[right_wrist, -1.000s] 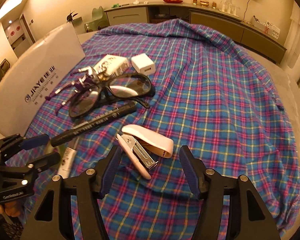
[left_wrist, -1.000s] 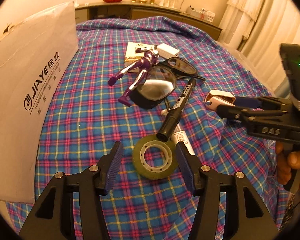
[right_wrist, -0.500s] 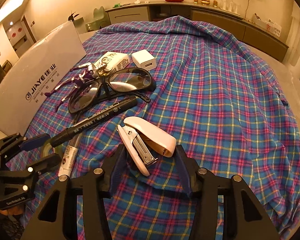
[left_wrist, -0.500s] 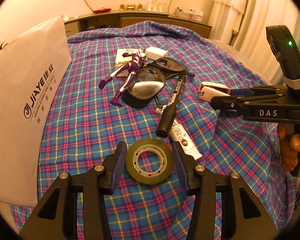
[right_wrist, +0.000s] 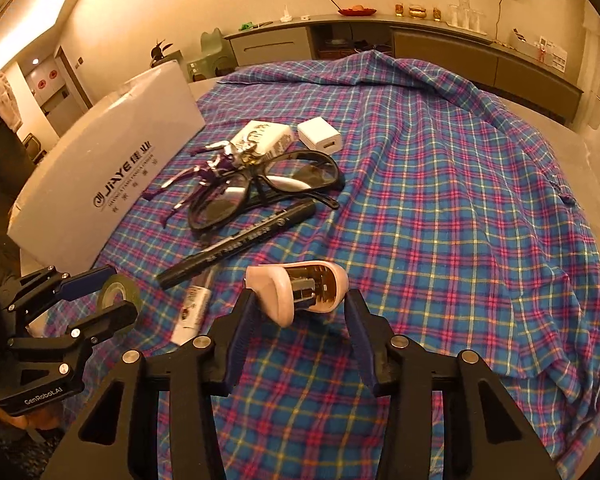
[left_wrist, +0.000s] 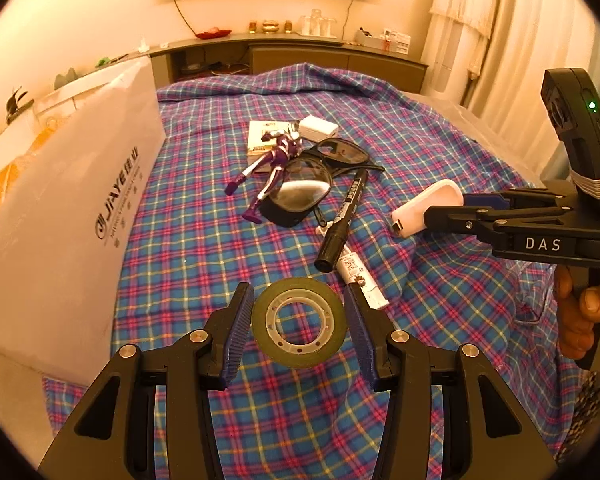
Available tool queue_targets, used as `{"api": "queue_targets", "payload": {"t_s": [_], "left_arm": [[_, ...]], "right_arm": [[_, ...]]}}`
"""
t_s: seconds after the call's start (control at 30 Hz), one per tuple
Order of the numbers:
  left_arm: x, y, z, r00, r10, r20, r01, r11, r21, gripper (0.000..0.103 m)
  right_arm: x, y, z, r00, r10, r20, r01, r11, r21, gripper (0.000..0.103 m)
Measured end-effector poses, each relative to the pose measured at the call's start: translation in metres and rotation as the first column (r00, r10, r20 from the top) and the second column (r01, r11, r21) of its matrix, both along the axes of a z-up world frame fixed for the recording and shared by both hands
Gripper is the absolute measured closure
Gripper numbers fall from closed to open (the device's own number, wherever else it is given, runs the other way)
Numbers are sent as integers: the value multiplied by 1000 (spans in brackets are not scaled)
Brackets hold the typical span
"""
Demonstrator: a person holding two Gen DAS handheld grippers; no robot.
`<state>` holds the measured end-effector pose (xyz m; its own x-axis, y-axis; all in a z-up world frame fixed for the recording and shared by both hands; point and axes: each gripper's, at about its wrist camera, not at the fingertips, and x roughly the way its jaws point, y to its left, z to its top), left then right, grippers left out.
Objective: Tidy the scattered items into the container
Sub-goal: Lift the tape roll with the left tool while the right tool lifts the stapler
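gleaming olive tape roll, white-cored

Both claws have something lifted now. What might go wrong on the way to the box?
1. The tape roll sits flat between the left claw, gripped only at its rim, so it may pivot or slip out.
2. The right claw is closing on the stapler, which sits tilted; it may twist loose.
3. The white box lies left of both, so the claws may crowd each other there.
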<state>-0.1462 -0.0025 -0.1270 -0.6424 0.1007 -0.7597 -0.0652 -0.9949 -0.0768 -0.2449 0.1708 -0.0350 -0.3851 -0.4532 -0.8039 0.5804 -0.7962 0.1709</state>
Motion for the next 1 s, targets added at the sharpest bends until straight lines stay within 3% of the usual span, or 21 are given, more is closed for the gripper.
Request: {"api": "queue_targets", "payload": {"t_s": [0.07,0.1,0.13,0.17,0.3,0.4,0.47,0.5,0.53,0.57,0.8,0.83,0.9,0.93,1.0], "left_arm": [[3,0,5,1000,1,-6,-1,1000,-3,54],[4,0,8,1000,3,-9,-3,1000,-4,54],[6,0,10,1000,5,-13,-5,1000,-4,54],[7,0,12,1000,5,-16,-5,1000,-3,54],[11,1,18,1000,10,-23,-10,1000,-1,54],[14,0,18,1000,17,-19,-17,1000,10,54],[15,-1,16,1000,22,-11,-21,999,27,54],[15,-1,15,1000,23,-9,-23,999,30,54],[15,-1,15,1000,24,-7,-23,999,32,54],[15,0,14,1000,22,-5,-22,999,33,54],[15,-6,18,1000,24,-13,-23,999,44,54],[15,-8,18,1000,25,-13,-25,999,47,54],[14,-12,16,999,29,-14,-28,998,55,54],[14,-14,14,999,33,-11,-32,998,59,54],[12,-16,10,999,39,-2,-39,997,72,54]], "right_arm": [[4,0,4,1000,0,-4,0,1000,-11,58],[5,-1,5,1000,2,-4,-3,1000,-17,67],[6,-1,6,1000,7,2,-7,1000,-23,97],[7,-2,7,1000,9,8,-8,1000,-29,97],[9,-2,4,1000,7,18,-6,999,-33,97],[5,0,3,1000,-11,19,12,999,-50,91],[0,0,5,999,-29,26,31,996,-78,68],[-3,-3,6,999,-40,24,42,996,-83,47],[-7,-6,7,999,-50,17,51,995,-84,34],[-10,-11,7,998,-55,9,56,995,-81,32],[-48,-33,-23,992,-89,89,94,994,-57,34],[-49,-35,-24,993,-83,82,88,994,-63,40],[-45,-41,-23,995,-61,73,66,995,-70,42],[-42,-43,-21,997,-54,53,57,996,-67,54],[-38,-45,-14,999,-40,29,42,997,-69,66]]}}
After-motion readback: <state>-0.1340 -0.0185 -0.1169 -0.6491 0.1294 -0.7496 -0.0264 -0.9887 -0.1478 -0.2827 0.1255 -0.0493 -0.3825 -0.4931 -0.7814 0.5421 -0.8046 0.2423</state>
